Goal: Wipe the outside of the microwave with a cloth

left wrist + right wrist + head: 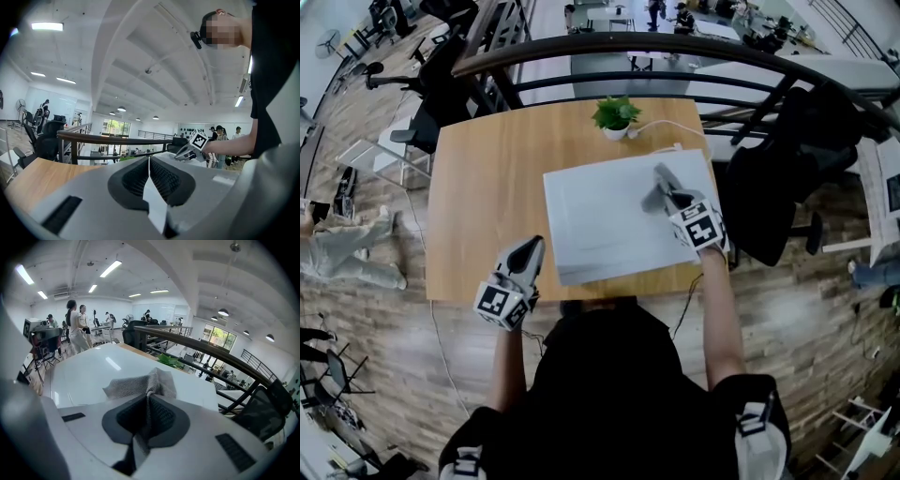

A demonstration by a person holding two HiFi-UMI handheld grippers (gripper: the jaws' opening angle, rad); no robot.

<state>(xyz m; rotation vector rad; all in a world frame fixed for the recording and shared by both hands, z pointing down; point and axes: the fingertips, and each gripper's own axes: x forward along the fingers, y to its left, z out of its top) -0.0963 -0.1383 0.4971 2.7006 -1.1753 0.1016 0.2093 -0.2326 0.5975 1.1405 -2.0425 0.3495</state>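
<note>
The white microwave (609, 220) stands on the wooden table (478, 206), and I look down on its flat top. My right gripper (667, 190) is over the top's right part, shut on a grey cloth (656, 194) that lies against the surface. In the right gripper view the cloth (140, 384) bunches out past the closed jaws of the right gripper (149, 398) onto the microwave top (89, 376). My left gripper (531, 247) hovers by the table's front edge, left of the microwave, touching nothing. In its own view the left gripper (149, 160) has its jaws together and empty.
A small potted plant (615, 116) stands at the table's far edge behind the microwave, with a white cable (667, 125) beside it. A dark railing (675, 52) runs behind the table. A black office chair (778, 187) stands to the right.
</note>
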